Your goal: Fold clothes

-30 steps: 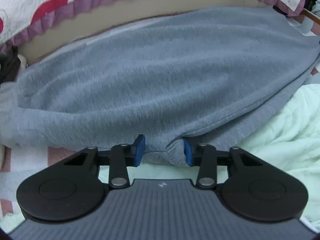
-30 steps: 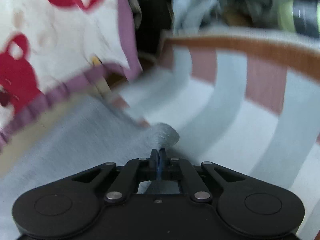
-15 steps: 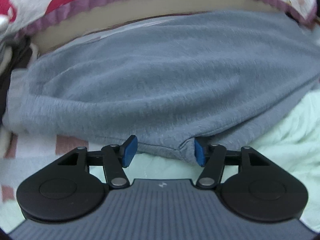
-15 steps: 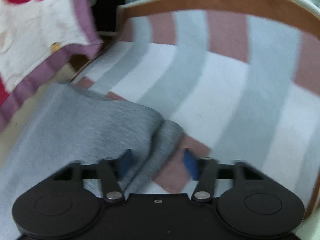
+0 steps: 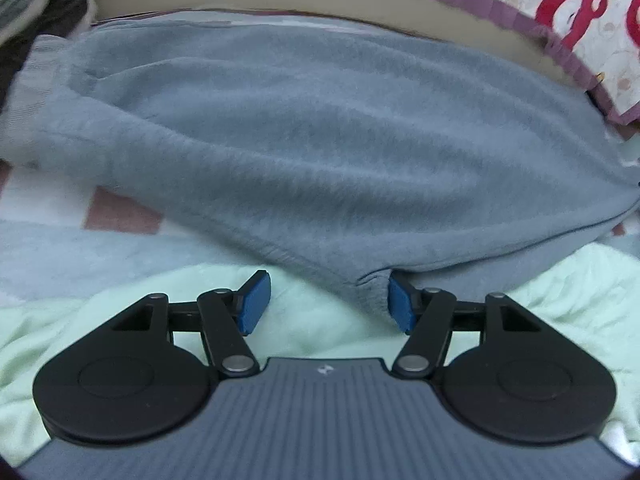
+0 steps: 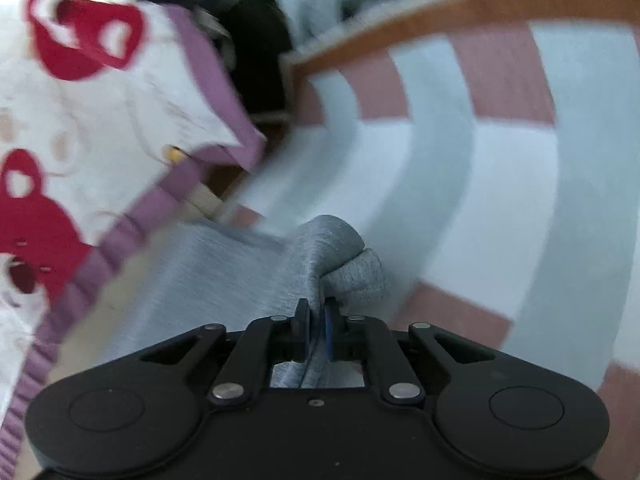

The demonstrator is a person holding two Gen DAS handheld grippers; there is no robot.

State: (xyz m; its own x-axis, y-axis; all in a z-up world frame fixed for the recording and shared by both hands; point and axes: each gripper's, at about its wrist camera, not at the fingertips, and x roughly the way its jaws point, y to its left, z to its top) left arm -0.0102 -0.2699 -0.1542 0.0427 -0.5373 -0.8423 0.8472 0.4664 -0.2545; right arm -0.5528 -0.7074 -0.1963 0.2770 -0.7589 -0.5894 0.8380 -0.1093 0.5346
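blue fingers (image 5: pixel 254 302) on my left gripper (image 5: pixel 328 300) are spread wide apart and hold nothing. a corner of the grey sweatshirt (image 5: pixel 304 156) sits between them, close to the right finger. the sweatshirt lies across the middle of the frame, on a pale green blanket (image 5: pixel 316 328) at the bottom and a striped sheet (image 5: pixel 68 232) at the left. my right gripper (image 6: pixel 318 322) pinches a bunched fold of the grey sweatshirt (image 6: pixel 224 276) tight, low in the middle of its frame. a white quilt with red shapes (image 6: pixel 80 120) fills the upper left there.
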